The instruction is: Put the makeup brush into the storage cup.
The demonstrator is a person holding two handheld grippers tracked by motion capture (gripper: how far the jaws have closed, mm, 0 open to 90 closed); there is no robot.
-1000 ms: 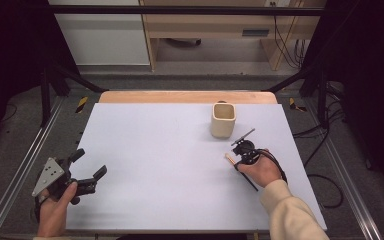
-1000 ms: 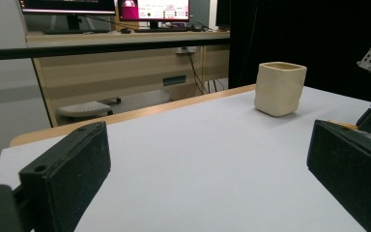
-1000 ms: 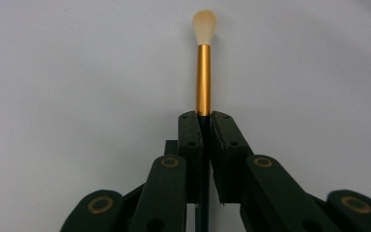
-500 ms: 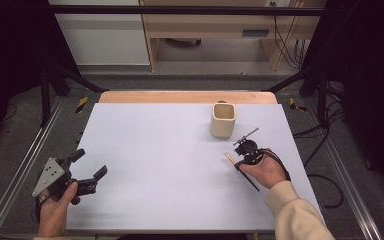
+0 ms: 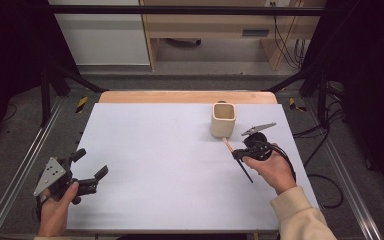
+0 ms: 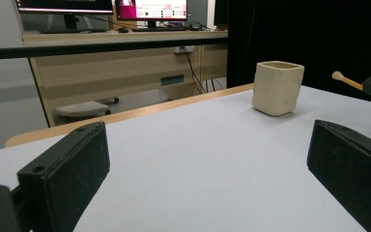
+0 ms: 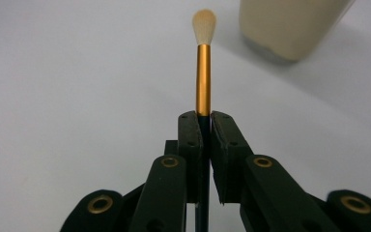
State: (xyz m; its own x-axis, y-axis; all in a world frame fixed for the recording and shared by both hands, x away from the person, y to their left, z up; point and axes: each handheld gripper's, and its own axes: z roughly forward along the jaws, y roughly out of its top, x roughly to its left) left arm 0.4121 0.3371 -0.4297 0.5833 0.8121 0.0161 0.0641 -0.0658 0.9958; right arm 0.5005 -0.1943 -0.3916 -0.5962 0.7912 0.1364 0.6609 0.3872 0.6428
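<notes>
A: Where does the high view look from?

B: From above the person's edge of the tabletop, facing forward and down; the cream cup stands toward the far right.

A: And the left gripper view?

B: Low, just over the tabletop, looking along its own tongs toward the cup, which is well off.

A: The right gripper view?

B: Very near, angled down along its tongs and a brush, the cup's base at the top edge.

A: What is shared?

B: The cup and the surface around it, in all three.
</notes>
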